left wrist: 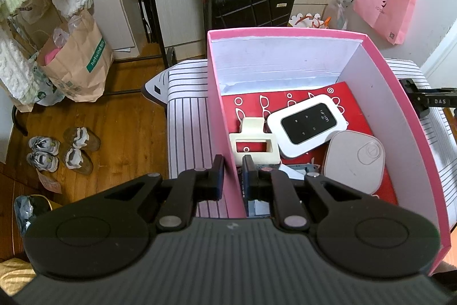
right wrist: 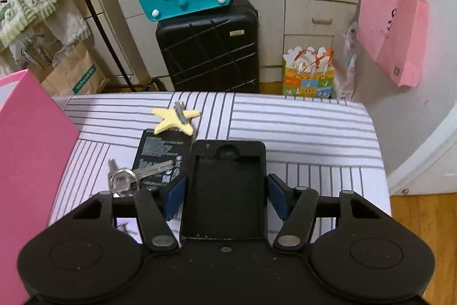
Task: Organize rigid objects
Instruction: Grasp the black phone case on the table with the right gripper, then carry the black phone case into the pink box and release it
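My left gripper pinches the wall of the pink box, which sits on the striped table. My right gripper has its fingers apart around the black case, whose long side points straight ahead. Pads look just off it.

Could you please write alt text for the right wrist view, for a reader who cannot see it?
The right gripper straddles a black phone-shaped case lying on a striped cloth, its blue pads not visibly pressing on it. Left of it lie a black battery pack, keys and a yellow star, beside a pink box.
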Motion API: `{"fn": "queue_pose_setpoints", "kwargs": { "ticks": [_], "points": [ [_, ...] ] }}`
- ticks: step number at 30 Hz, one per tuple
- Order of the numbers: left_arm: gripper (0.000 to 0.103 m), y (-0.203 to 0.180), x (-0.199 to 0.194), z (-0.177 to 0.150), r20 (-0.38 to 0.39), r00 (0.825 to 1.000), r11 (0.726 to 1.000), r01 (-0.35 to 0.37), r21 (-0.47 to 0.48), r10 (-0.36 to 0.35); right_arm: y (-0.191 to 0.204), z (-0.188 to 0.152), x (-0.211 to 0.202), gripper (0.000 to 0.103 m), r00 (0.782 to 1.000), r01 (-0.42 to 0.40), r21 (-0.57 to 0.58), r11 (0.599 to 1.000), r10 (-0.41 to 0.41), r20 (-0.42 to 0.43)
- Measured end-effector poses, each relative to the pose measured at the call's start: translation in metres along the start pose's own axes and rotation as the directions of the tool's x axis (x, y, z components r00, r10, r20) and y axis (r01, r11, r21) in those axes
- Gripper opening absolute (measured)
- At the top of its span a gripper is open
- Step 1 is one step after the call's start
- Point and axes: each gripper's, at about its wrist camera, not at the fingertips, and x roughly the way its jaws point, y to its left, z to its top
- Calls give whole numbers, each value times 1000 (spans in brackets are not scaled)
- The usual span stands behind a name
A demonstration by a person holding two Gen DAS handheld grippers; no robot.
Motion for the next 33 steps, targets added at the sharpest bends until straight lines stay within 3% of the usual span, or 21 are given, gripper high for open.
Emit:
{"fn": "queue_pose_setpoints", "kwargs": {
  "ticks": [9,20,28,33],
  "points": [
    [12,2,-1,-1,3,1000,1000,4,-2,-4,9,-8,3,66,998,56,-60,997,-57,-3],
    [12,3,-1,-4,12,1000,1000,13,-12,-13,6,-14,-30,66,1000,-16,6,1000,16,17],
    [12,3,-1,-7,19,1000,1000,18,-21,-18,33,-11,-73,66,984,-166,4,986,165,60],
    [12,-1,-1,-6,19,1000,1000,5,-8,-5,97,4,-104,66,938,-299,-141,944,318,141]
  ]
}}
